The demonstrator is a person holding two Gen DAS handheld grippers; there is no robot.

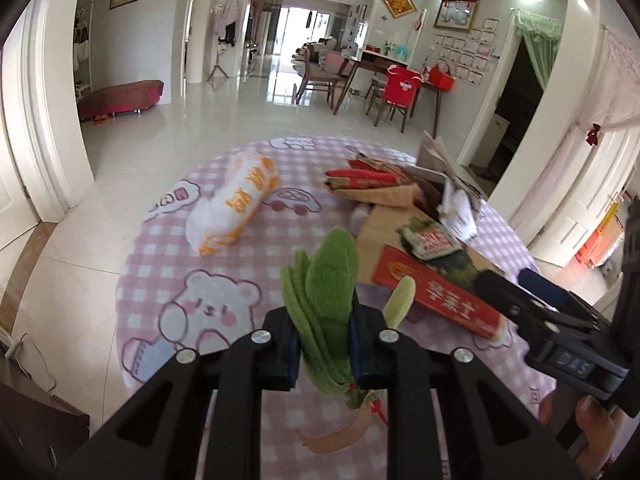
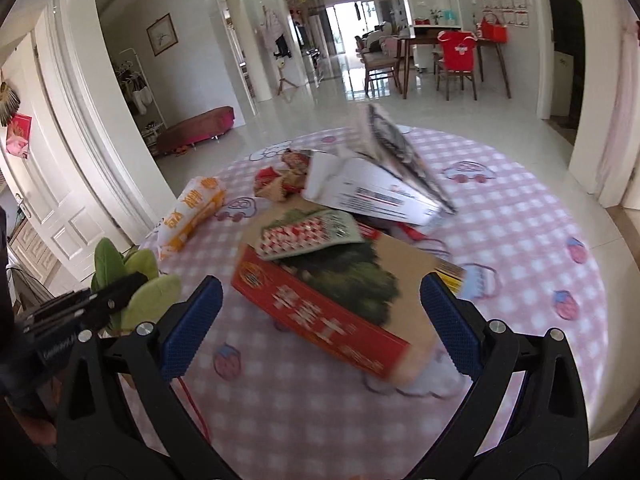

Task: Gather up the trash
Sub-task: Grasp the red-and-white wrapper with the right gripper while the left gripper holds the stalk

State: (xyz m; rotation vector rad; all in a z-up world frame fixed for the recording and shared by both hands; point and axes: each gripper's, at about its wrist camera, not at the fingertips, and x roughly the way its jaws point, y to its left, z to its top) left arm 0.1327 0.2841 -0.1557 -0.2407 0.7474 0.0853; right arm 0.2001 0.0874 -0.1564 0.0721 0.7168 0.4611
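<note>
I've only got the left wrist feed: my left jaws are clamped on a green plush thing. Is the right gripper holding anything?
Observer: No. The right gripper is open and empty, its blue pads set wide apart above the red carton.
Operator: What's behind the brown flap on the far side of the pile? I can't see past it.
Observer: A white box with printed lines on its side, torn open at one end, with a black-and-white printed sheet leaning over it.
Operator: Anything on the rug beyond the right side of the pile?
Observer: Only bare pink checked rug with its strawberry and car prints; no loose trash shows there.
</note>
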